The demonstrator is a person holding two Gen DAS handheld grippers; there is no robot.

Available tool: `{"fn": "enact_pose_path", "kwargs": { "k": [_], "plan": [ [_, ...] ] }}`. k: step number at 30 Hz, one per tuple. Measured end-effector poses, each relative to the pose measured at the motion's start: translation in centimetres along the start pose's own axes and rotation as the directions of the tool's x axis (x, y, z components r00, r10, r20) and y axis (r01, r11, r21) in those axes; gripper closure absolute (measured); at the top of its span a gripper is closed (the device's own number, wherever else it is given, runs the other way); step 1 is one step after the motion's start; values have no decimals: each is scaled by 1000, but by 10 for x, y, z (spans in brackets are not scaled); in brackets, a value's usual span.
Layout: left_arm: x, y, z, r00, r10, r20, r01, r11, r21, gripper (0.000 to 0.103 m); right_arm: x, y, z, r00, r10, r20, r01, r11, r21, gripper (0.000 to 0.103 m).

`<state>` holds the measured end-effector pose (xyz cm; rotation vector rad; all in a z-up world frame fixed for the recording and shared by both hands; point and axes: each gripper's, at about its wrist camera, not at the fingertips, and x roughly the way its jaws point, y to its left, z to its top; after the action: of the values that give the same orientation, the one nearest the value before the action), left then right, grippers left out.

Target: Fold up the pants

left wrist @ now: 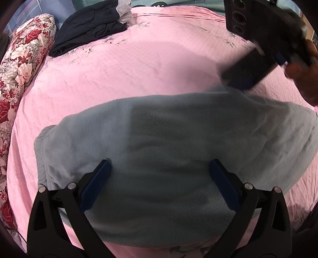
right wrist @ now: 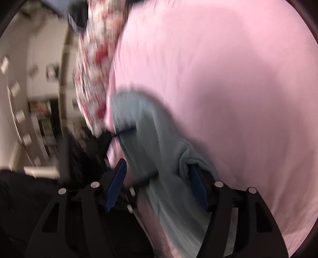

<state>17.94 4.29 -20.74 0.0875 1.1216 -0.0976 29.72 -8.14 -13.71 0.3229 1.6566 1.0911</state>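
left gripper (left wrist: 159,168) jaws wide apart over pants (left wrist: 178,139); right gripper (right wrist: 157,172) spread, fleece between, blurred; pants folded flat on pink bedspread (left wrist: 119,69).

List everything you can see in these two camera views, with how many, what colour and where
pants: one, pale blue-grey fleece, lying across the near part of the bed, partly folded
bedspread: one, pink, covering the bed under the pants
floral pillow: one, white with red flowers, along the bed's left edge
dark clothes: one pile, black or navy, far left corner of the bed
grey garment: one, grey, just behind the dark pile
room furniture: blurred in the right wrist view, cannot tell
left gripper: one, black with blue pads, open above the pants
right gripper: one, black with blue pads, open, fabric draped over one finger
hand: one, holding the right gripper
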Motion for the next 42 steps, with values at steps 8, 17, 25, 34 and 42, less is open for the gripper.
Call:
{"fn": "enact_pose_path", "kwargs": {
  "k": [8, 17, 25, 34, 42],
  "plan": [
    [0, 1, 0, 1000, -1, -1, 1, 1000, 2, 2, -39, -35, -11, 977, -7, 214, -25, 988, 150, 38],
    [-1, -1, -1, 1000, -2, 1, 2, 1000, 4, 2, -18, 9, -23, 993, 17, 117, -15, 1000, -20, 57],
    [-16, 9, 9, 1000, 9, 20, -10, 998, 68, 2, -24, 0, -16, 953, -130, 273, 119, 991, 58, 67],
    [4, 71, 21, 1000, 23, 19, -24, 999, 46, 2, -85, 27, -143, 806, -270, 527, 168, 958, 233, 50],
    [-4, 60, 22, 997, 82, 15, -82, 996, 44, 2, -167, -15, -354, 407, -660, 631, 47, 705, 707, 41]
  ]
}}
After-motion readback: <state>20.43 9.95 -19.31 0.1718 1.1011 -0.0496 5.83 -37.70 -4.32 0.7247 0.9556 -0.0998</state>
